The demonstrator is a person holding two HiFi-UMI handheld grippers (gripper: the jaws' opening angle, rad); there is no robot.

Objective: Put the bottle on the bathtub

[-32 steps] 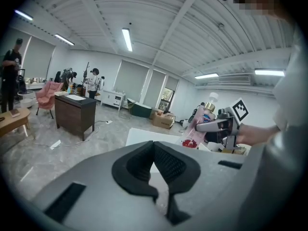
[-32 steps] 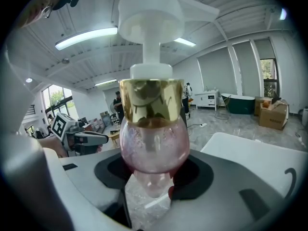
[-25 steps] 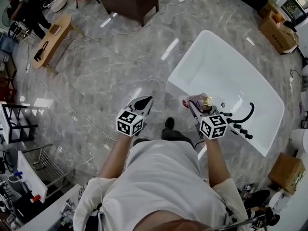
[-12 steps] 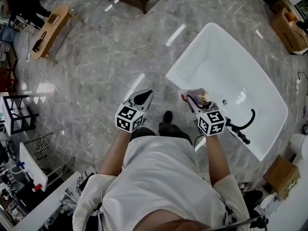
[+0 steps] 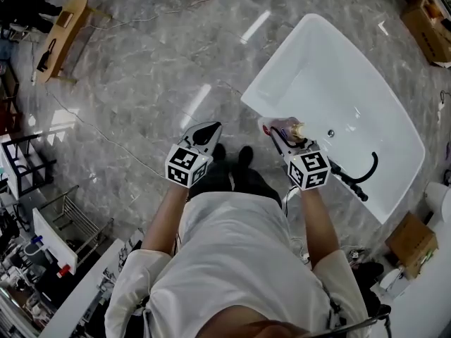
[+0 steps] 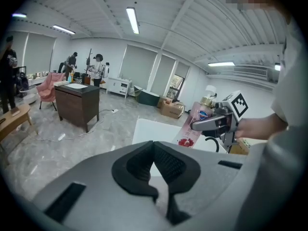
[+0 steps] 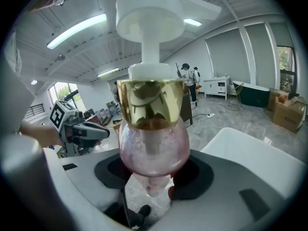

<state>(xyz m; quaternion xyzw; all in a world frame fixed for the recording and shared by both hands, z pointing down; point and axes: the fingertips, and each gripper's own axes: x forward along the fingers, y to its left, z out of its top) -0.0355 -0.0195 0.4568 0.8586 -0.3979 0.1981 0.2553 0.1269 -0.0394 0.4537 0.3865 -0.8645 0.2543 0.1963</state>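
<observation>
The right gripper (image 5: 282,138) pinches the pink bottle (image 5: 289,128) between its fingers above the bathtub (image 5: 303,62) rim; the left gripper (image 5: 206,132) has its fingers together, empty.

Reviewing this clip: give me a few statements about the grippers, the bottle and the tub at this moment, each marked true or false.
1. The right gripper is shut on the bottle. True.
2. The left gripper holds a second bottle. False: its jaws are together with nothing between them.
3. The bottle stands released on the bathtub. False: it is held tilted in the right gripper, by the tub's near corner.
4. A black faucet sits at the bathtub's edge. True.
5. The bottle has a black cap. False: it has a gold collar under a white pump.
</observation>
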